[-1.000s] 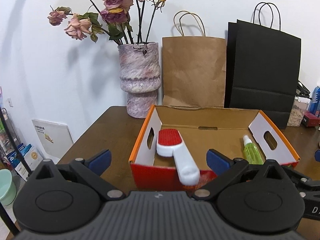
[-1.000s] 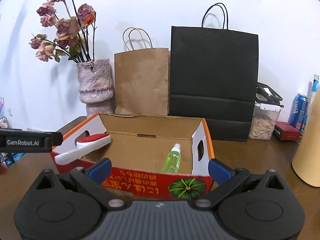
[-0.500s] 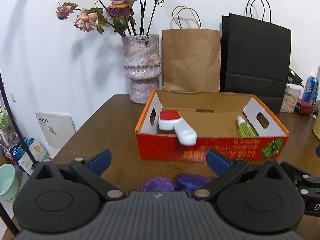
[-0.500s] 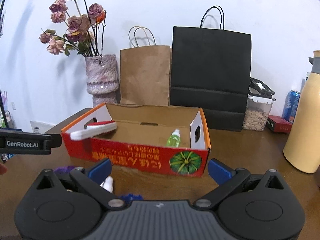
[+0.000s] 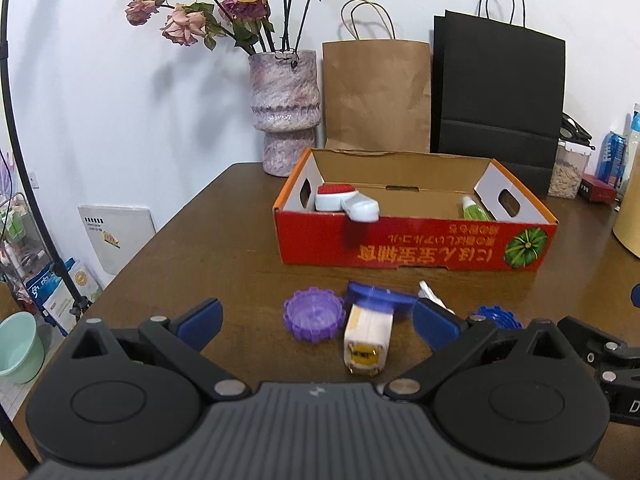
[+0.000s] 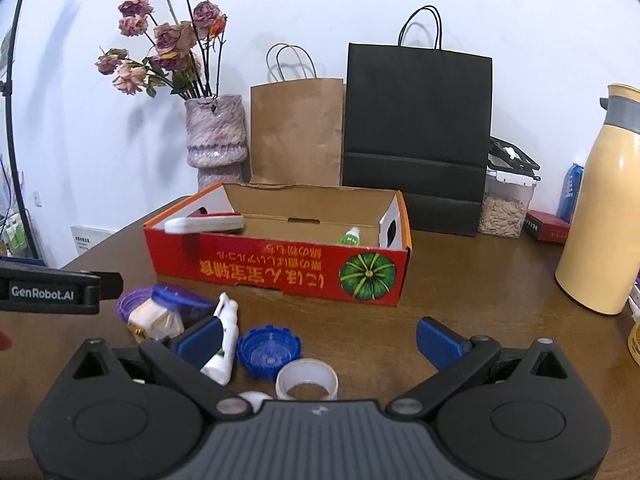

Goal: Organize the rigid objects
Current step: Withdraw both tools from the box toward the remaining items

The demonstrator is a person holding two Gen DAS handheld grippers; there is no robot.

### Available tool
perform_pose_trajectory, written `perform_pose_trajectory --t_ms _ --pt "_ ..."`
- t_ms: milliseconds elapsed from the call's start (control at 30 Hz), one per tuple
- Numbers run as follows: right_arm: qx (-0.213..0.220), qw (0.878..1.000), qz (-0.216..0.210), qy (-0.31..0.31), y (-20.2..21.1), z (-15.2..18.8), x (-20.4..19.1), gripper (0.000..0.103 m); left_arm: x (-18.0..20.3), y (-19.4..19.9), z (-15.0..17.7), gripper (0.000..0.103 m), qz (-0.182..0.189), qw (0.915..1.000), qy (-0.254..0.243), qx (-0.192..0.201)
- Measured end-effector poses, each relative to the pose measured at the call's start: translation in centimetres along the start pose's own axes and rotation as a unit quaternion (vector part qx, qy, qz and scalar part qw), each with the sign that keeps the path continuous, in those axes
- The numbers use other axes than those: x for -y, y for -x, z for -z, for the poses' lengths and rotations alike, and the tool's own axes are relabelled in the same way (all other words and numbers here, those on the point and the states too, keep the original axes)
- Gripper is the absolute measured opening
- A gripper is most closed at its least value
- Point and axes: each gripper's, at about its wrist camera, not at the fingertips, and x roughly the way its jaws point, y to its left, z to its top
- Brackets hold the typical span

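On the worktop, all placed against the red box:
Red box: stands open-topped at mid-worktop, well ahead of both tools.
Lint brush: red-and-white, propped over the box's left front corner, handle tip jutting past the front rim.
Green bottle: lies inside the box, at its right end.
Purple cap: on the worktop in front of the box, between the left tool's fingers in view but beyond their tips.
White block: just right of the purple cap, with a blue disc on its far end.
Blue cap: in front of the box, beside a white spray bottle and a tape roll.
Left tool: fingers spread wide, holding nothing.
Right tool: fingers spread wide, holding nothing; blue cap and tape roll lie near its left finger.
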Motion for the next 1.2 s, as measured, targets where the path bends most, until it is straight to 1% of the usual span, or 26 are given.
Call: perform_pose_trajectory --t_ms 300,700,933,1033,1200 --pt "-0.006 1.000 -0.003 0.005 1.6 1.7 0.7 0.103 1.2 1.9 1.7 0.103 -0.004 1.0000 -0.003 -0.004" --pt "-0.014 1.000 -0.004 0.007 2.6 3.4 2.5 0.103 3.3 2.9 3.2 0.103 -0.005 0.9998 -0.004 -0.017" --pt "-0.018 1.000 -0.003 0.003 2.4 3.8 4.0 0.103 5.0 2.6 4.0 0.103 -0.007 0.9997 0.004 -0.023" --pt "-0.022 1.000 -0.006 -0.006 2.2 3.9 4.8 0.103 5.9 2.2 4.3 0.103 -0.020 0.9996 0.001 -0.022" --pt "-0.028 1.000 0.001 -0.009 1.6 4.1 5.9 0.103 6.7 1.2 4.9 0.103 -0.025 0.9993 0.006 -0.026"
